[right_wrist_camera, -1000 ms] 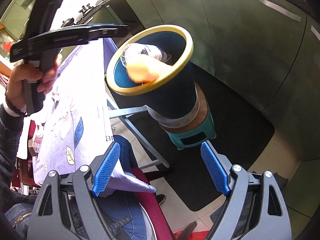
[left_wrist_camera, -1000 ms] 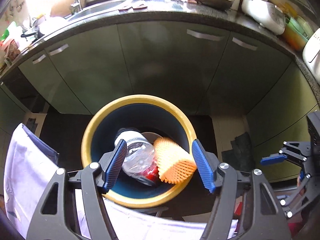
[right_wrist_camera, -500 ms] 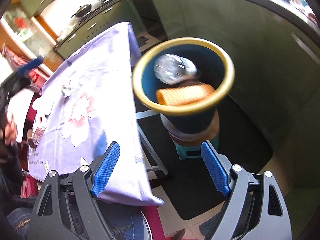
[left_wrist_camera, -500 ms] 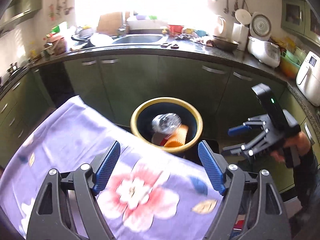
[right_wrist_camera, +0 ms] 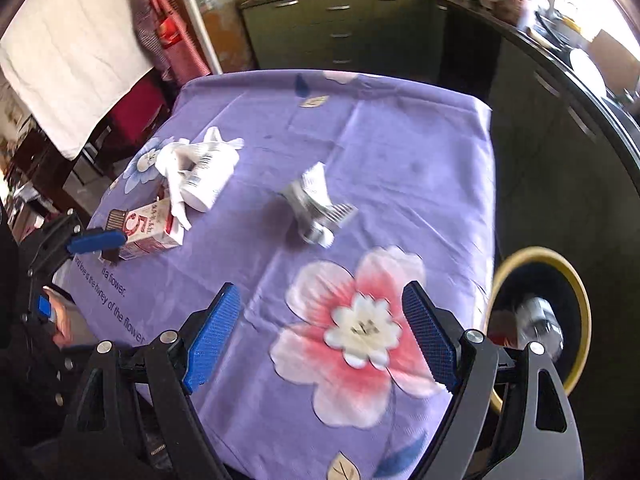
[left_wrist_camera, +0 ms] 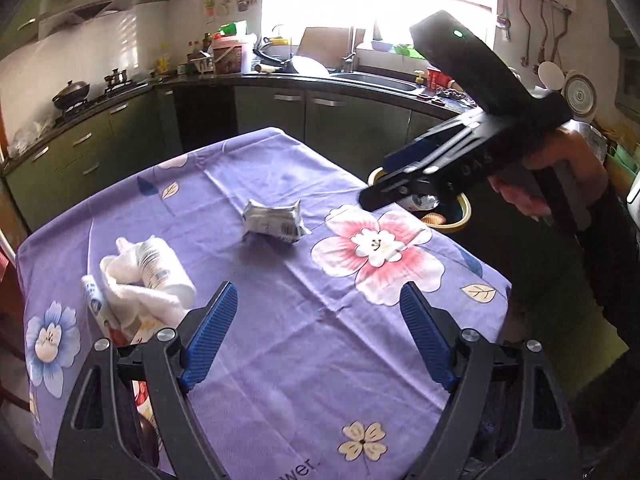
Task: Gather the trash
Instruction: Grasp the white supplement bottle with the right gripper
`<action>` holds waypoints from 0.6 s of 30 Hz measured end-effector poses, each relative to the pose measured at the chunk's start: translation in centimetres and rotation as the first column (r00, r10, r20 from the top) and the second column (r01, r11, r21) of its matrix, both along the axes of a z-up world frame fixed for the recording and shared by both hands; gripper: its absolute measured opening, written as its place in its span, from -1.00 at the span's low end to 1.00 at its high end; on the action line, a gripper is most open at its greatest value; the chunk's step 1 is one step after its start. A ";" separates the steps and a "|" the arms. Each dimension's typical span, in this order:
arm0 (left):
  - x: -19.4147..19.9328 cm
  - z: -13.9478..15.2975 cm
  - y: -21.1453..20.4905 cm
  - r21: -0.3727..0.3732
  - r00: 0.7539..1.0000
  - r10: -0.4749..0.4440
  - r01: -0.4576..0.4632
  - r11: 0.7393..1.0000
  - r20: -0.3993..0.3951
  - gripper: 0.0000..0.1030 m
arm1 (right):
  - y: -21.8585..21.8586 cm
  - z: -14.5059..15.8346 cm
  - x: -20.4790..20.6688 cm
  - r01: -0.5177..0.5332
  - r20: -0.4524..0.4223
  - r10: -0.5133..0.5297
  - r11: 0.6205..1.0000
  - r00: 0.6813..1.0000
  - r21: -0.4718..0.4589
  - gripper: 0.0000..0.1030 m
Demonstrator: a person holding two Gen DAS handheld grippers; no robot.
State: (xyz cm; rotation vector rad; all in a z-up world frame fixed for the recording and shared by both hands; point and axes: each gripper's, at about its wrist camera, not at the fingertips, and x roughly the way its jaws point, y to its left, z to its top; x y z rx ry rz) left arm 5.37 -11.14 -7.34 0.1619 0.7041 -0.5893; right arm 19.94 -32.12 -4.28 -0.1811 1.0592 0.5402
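Note:
A crumpled silver-white wrapper [left_wrist_camera: 273,222] lies mid-table on the purple flowered cloth [left_wrist_camera: 320,344]; it also shows in the right wrist view [right_wrist_camera: 316,206]. A white bottle wrapped in white tissue [left_wrist_camera: 152,272] lies at the left, next to a red-and-white carton [right_wrist_camera: 146,232]. The yellow-rimmed bin [right_wrist_camera: 540,320] stands beyond the table's right edge and holds a plastic bottle [right_wrist_camera: 540,320] and an orange foam net [left_wrist_camera: 434,219]. My left gripper [left_wrist_camera: 320,336] is open and empty over the near table. My right gripper [right_wrist_camera: 320,336] is open and empty above the pink flower.
Green kitchen cabinets [left_wrist_camera: 100,152] and a cluttered black counter [left_wrist_camera: 360,76] with a sink ring the table. A white towel [right_wrist_camera: 72,52] hangs at the left in the right wrist view. The right gripper's body [left_wrist_camera: 460,152] hangs over the table's far right corner.
Both grippers have swung away from the bin and back over the table. The bin has slid to the right edge of both views; the wrapper, bottle and carton have come into view.

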 end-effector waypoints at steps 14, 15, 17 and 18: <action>-1.8 -2.3 5.3 -0.010 0.997 0.065 -0.065 0.998 -0.043 0.56 | 17.5 -5.2 12.0 -0.077 -0.323 0.088 0.996 0.942 0.046 0.56; -1.9 -2.4 5.3 -0.008 0.997 0.063 -0.064 0.998 -0.042 0.56 | 18.1 -5.6 12.5 -0.070 -0.339 0.074 0.997 0.938 0.025 0.54; -2.0 -2.6 5.4 -0.004 0.998 0.056 -0.057 0.998 -0.037 0.56 | 19.0 -6.6 13.1 -0.060 -0.379 0.052 0.998 0.924 -0.008 0.44; -2.1 -2.7 5.5 -0.005 0.998 0.053 -0.053 0.999 -0.036 0.56 | 19.4 -7.0 13.2 -0.057 -0.398 0.045 0.998 0.916 -0.019 0.40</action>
